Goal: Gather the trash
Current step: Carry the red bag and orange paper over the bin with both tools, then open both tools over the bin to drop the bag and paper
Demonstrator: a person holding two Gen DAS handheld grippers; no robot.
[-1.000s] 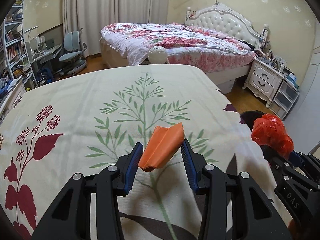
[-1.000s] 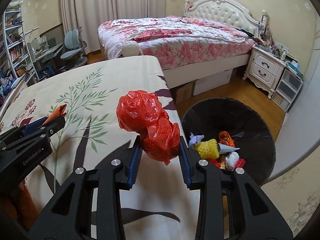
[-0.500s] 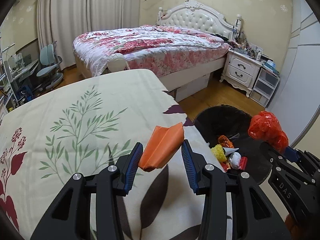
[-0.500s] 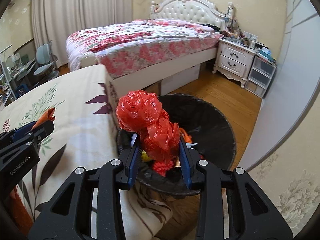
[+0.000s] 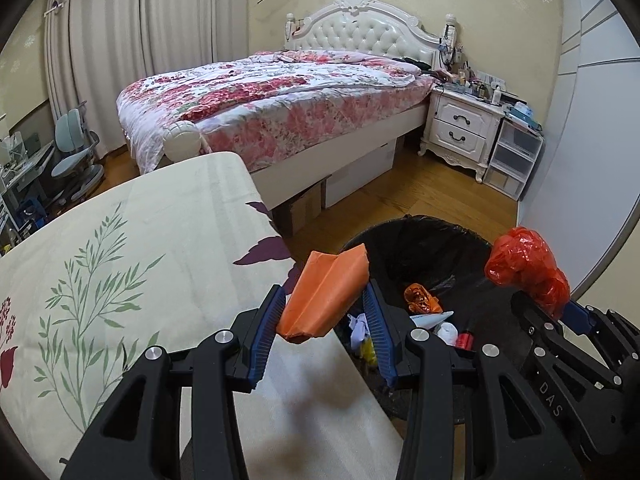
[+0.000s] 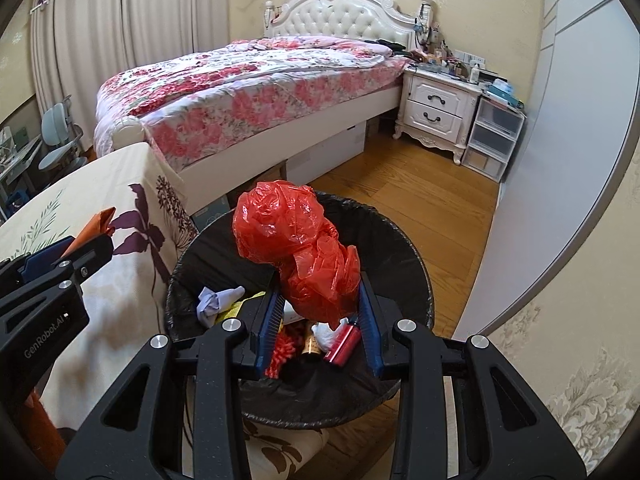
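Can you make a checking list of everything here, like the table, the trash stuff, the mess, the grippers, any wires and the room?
Surface: cloth-covered table with leaf print; bare where visible.
Job's things: folded orange paper held near the table's edge; crumpled red plastic bag held above the black-lined trash bin.
Clutter: bin already holds a red can, white scraps and yellow bits.
Grippers: left gripper shut on the orange paper; right gripper shut on the red bag.
Cables: nothing seen near the work area.
Surroundings: bed with floral quilt, white nightstand, curtains, wooden floor.
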